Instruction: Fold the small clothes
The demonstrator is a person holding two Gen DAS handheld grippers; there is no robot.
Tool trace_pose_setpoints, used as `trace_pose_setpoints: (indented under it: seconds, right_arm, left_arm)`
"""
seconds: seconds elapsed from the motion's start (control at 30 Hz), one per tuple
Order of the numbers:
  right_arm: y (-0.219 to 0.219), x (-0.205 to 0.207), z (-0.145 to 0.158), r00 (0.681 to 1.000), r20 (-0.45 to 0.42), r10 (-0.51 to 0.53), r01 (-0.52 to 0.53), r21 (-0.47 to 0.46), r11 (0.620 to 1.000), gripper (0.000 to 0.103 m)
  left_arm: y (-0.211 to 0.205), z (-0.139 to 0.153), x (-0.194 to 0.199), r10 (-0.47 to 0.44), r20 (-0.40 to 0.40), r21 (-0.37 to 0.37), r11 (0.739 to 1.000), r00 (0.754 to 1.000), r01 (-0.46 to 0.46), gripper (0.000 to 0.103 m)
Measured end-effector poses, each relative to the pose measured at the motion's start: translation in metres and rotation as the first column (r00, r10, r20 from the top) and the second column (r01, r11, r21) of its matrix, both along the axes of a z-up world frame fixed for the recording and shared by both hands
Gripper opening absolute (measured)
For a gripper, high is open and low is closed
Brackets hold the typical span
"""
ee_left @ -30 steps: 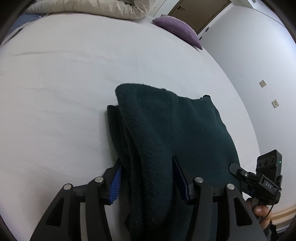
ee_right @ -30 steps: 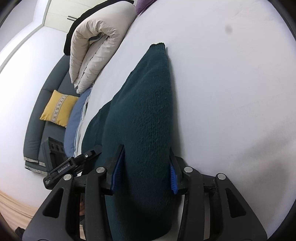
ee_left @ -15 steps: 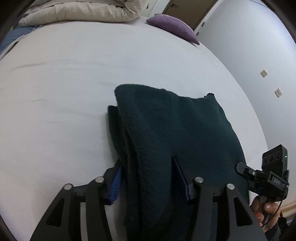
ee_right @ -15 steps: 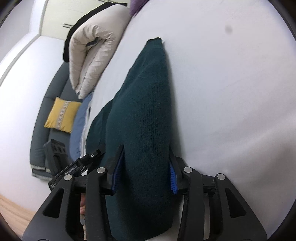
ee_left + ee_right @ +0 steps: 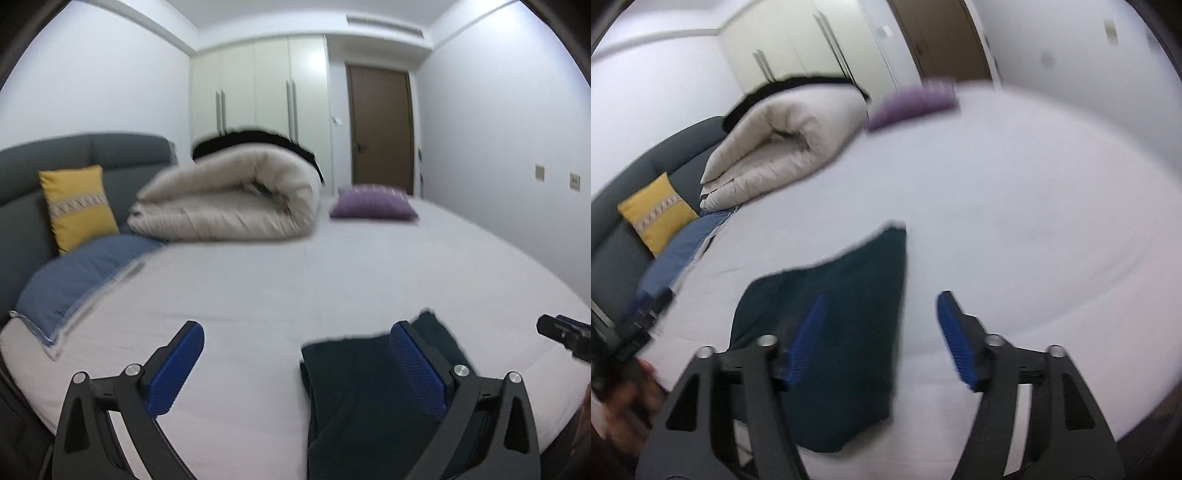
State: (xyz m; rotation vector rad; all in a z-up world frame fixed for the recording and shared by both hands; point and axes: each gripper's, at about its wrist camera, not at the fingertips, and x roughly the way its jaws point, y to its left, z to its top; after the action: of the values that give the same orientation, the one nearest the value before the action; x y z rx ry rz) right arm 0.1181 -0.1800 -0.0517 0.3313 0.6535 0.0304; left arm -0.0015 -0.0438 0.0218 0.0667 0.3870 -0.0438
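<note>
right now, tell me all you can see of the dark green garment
The dark green garment is a knit-looking piece, folded into a rough rectangle and lying flat on the white bed sheet near its front edge. Both the left tongs and right tongs are open above it; contact can't be judged through the blur.

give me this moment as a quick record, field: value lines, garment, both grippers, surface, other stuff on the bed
garment: dark green knit garment, folded, lying flat
surface: white bed sheet
left gripper: open, nothing between its fingers, garment by its right finger
right gripper: open, above the garment's right edge, not gripping
bedding: rolled cream duvet, blue pillow, purple cushion
headboard side: yellow cushion against the grey headboard
image quality: motion blur in both views
</note>
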Motion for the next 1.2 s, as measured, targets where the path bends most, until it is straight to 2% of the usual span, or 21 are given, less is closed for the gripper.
trace_pose_setpoints:
  seconds: [0.03,0.1,0.2,0.23,0.27,0.33,0.4,0.53,0.63,0.67,0.73,0.8,0.87,0.93,1.2]
  right_arm:
    - [0.008,-0.009,0.015,0.999,0.053,-0.005,0.008,-0.053,0.999,0.076]
    - [0.018,-0.022,0.035,0.992,0.125,-0.014,0.029,-0.115,0.993,0.090]
    - [0.026,-0.039,0.065,0.979,0.205,-0.021,0.055,-0.162,0.985,0.098]
    - [0.027,-0.045,0.077,0.972,0.232,-0.034,0.078,-0.180,0.981,0.099]
    - [0.027,-0.051,0.088,0.966,0.255,-0.050,0.100,-0.187,0.977,0.101]
    - [0.024,-0.065,0.112,0.950,0.305,-0.072,0.130,-0.176,0.976,0.103]
    - [0.023,-0.071,0.130,0.946,0.315,-0.082,0.143,-0.174,0.974,0.103]
    - [0.036,-0.074,0.154,0.965,0.258,-0.051,0.099,-0.176,0.979,0.103]
    - [0.047,-0.068,0.151,0.983,0.186,-0.003,0.036,-0.178,0.983,0.103]
    - [0.050,-0.065,0.145,0.988,0.157,0.007,0.021,-0.181,0.983,0.103]
    - [0.054,-0.054,0.128,0.998,0.057,0.010,-0.001,-0.165,0.986,0.103]
    - [0.055,-0.039,0.106,0.998,-0.050,0.026,-0.031,-0.108,0.994,0.103]
    - [0.055,-0.032,0.089,0.993,-0.116,0.022,-0.032,-0.080,0.996,0.103]
    - [0.058,-0.027,0.075,0.988,-0.157,0.008,-0.023,-0.095,0.995,0.103]
    - [0.062,-0.002,0.030,0.975,-0.221,-0.015,-0.017,-0.139,0.990,0.103]
  left_arm:
    - [-0.001,0.009,-0.008,0.026,0.024,0.006,1.000,0.999,-0.026,0.103]
    - [0.000,0.028,-0.022,0.064,0.068,0.006,0.998,0.996,-0.065,0.103]
    - [0.009,0.054,-0.046,0.101,0.159,-0.006,0.995,0.982,-0.102,0.103]
    - [0.010,0.065,-0.054,0.078,0.200,-0.012,0.997,0.977,-0.077,0.103]
    - [0.009,0.068,-0.058,0.071,0.206,-0.015,0.997,0.976,-0.070,0.103]
    - [0.011,0.080,-0.058,0.048,0.165,-0.010,0.999,0.985,-0.047,0.103]
    - [0.012,0.083,-0.057,0.056,0.128,-0.024,0.998,0.990,-0.053,0.103]
    - [0.005,0.069,-0.042,0.039,-0.021,-0.016,0.999,0.999,-0.039,0.103]
    - [-0.001,0.037,-0.022,0.028,-0.181,-0.017,0.999,0.983,-0.031,0.103]
    - [-0.003,0.028,-0.019,0.025,-0.209,-0.014,1.000,0.978,-0.028,0.103]
    - [-0.005,0.007,-0.014,0.016,-0.278,-0.016,1.000,0.960,-0.022,0.103]
    - [-0.005,-0.013,-0.008,0.007,-0.346,-0.022,1.000,0.938,-0.016,0.103]
    - [-0.005,-0.027,-0.007,0.005,-0.377,-0.023,1.000,0.926,-0.015,0.103]
    - [-0.005,-0.039,-0.006,0.003,-0.402,-0.022,1.000,0.915,-0.013,0.103]
    - [-0.003,-0.059,-0.002,0.013,-0.438,-0.015,1.000,0.899,-0.022,0.103]
